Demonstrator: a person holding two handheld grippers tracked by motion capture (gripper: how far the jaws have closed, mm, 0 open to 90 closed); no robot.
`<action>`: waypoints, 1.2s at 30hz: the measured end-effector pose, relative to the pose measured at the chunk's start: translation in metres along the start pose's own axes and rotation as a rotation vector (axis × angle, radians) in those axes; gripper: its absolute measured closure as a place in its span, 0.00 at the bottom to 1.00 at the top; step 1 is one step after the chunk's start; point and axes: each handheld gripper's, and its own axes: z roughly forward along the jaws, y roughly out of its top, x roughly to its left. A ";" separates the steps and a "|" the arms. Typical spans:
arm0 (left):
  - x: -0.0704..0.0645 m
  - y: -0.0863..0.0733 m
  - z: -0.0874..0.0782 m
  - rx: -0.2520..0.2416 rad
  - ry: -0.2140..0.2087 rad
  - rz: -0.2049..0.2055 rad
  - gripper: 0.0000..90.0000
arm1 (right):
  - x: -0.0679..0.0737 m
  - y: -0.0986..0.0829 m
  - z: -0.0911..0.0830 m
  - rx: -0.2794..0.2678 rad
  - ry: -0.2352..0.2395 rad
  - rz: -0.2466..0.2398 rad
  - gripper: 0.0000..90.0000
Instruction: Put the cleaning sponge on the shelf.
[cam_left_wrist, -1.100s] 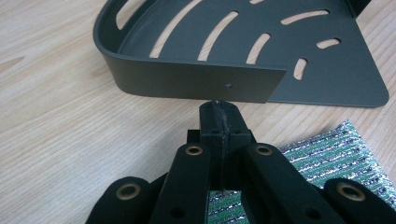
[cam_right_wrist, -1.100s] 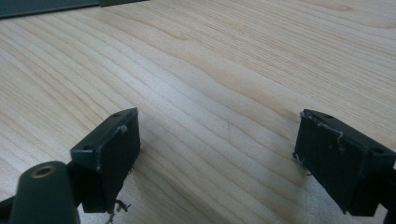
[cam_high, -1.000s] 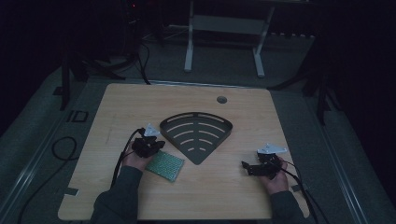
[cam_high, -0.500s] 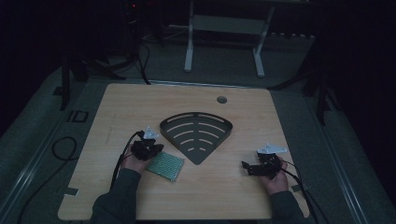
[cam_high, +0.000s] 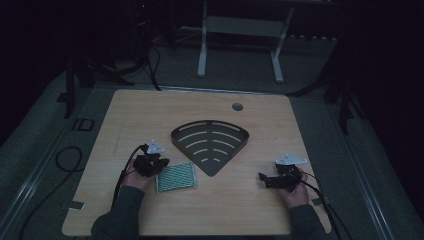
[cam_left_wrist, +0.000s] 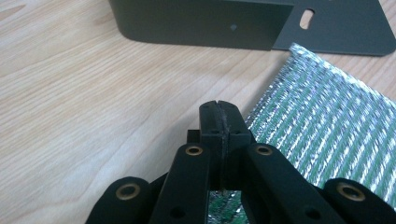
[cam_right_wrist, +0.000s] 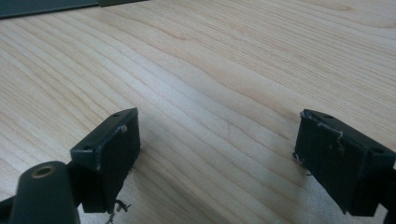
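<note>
The left gripper (cam_left_wrist: 219, 114) has its jaws closed tight beside the green sponge (cam_high: 175, 176). The right gripper (cam_right_wrist: 219, 154) rests wide open on the desk (cam_high: 200, 110), holding nothing.

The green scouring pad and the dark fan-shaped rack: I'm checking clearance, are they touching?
Cannot tell. In the left gripper view the pad's far corner meets the rack's edge with no visible gap, but it could be overlap. The high view is too dim.

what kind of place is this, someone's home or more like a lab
Most likely a lab or recording room rather than a home. A bare wooden table with a cable hole stands in a dim, carpeted space, cables trail across the floor, and a metal stand sits behind the table.
</note>
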 end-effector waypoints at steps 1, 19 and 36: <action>0.000 -0.001 -0.001 -0.001 0.000 -0.001 1.00 | 0.000 0.000 0.000 0.000 0.000 0.000 0.15; -0.009 -0.011 -0.025 -0.001 -0.018 -0.007 0.96 | 0.000 0.000 0.000 0.001 -0.001 0.000 0.15; -0.013 0.019 -0.016 0.052 -0.077 0.018 0.83 | 0.000 0.000 0.000 0.000 -0.001 0.000 0.15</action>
